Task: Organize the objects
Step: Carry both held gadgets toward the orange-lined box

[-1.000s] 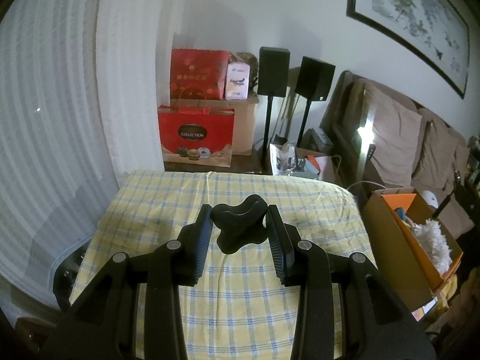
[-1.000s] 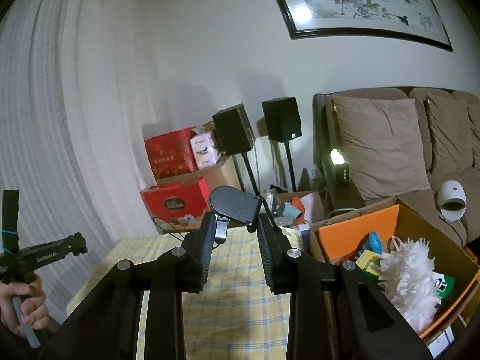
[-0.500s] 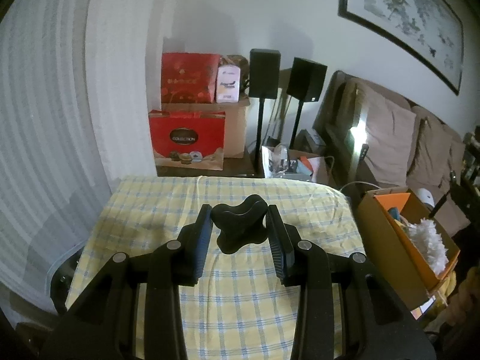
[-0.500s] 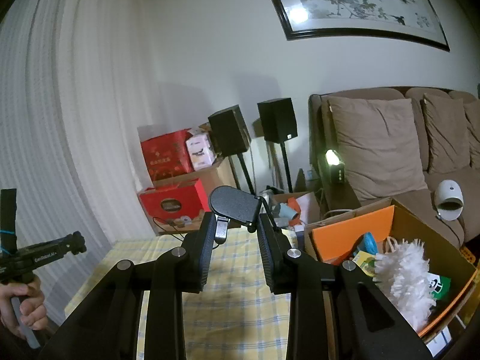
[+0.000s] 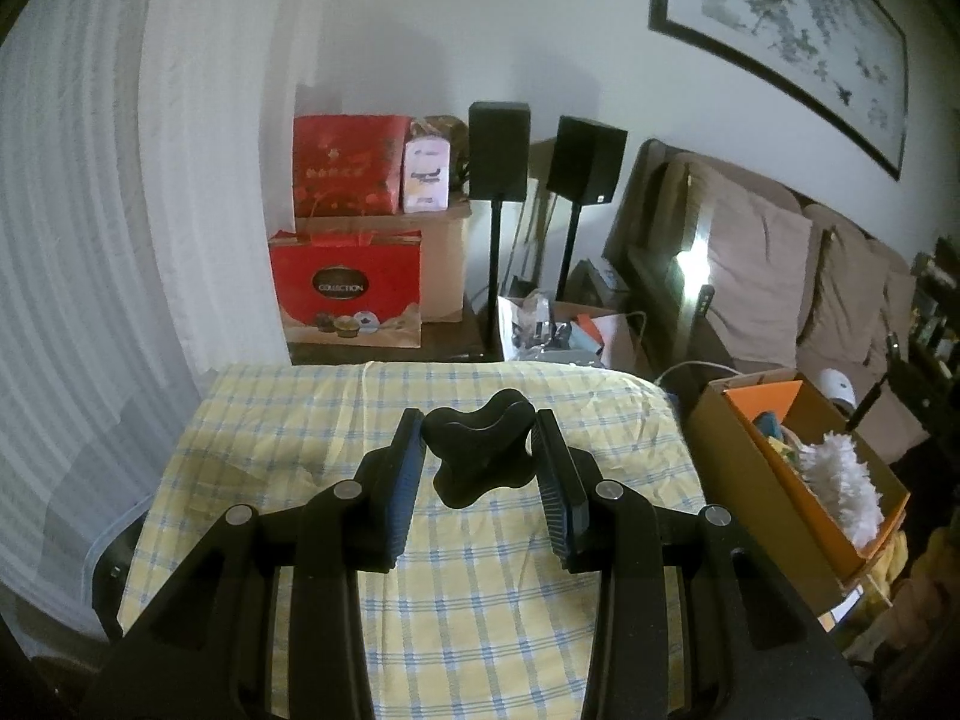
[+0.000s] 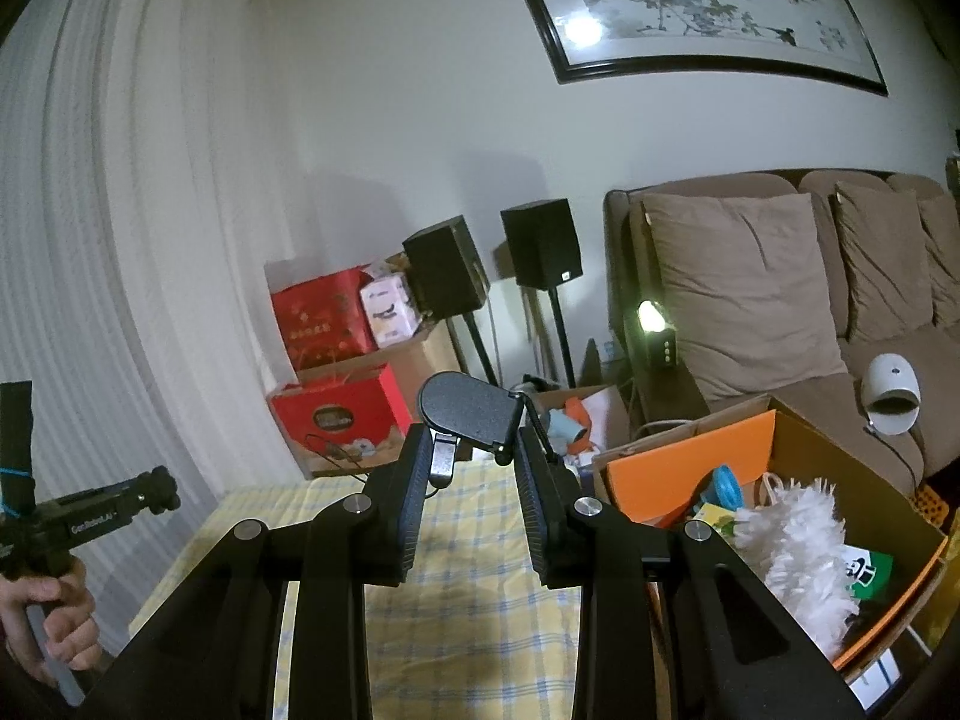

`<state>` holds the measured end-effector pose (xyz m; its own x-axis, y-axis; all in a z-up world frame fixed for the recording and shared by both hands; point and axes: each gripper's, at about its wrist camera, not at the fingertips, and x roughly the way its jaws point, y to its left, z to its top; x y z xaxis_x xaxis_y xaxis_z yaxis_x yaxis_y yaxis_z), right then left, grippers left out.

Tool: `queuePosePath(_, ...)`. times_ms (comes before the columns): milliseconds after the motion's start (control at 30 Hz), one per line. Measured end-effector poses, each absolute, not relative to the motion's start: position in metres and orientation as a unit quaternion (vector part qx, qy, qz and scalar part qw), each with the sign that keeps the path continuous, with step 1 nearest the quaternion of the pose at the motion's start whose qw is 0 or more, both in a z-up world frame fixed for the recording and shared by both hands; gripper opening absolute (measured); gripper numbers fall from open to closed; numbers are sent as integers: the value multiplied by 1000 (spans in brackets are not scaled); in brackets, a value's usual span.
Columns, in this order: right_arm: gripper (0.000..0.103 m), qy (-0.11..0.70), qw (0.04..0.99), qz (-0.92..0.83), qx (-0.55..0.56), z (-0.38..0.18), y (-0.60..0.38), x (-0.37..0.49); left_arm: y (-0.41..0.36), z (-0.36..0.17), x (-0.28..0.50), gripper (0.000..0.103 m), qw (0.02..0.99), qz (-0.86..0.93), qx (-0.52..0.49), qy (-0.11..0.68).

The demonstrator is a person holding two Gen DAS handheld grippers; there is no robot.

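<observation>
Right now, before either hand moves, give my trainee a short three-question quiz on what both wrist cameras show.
1. True or false: the left gripper is closed on a black lobed knob.
2. What does the right gripper hold? A) white duster B) black flat-headed clamp piece C) red gift bag
3. Fill in: the white fluffy duster lies in the ____ beside the table with the checked cloth.

Key
1. True; the pads press on both sides of the knob.
2. B; the black flat-headed piece sits between the pads.
3. Cardboard box.
</observation>
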<state>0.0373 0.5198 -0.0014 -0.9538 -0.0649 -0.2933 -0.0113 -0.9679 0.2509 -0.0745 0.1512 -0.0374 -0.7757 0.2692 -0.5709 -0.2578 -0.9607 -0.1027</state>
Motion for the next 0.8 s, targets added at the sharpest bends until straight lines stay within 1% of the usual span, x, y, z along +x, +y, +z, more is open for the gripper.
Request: queuePosePath(800, 28, -136, -4, -979, 151, -1, 540, 41, 181, -36, -66, 33, 169, 936, -307, 1)
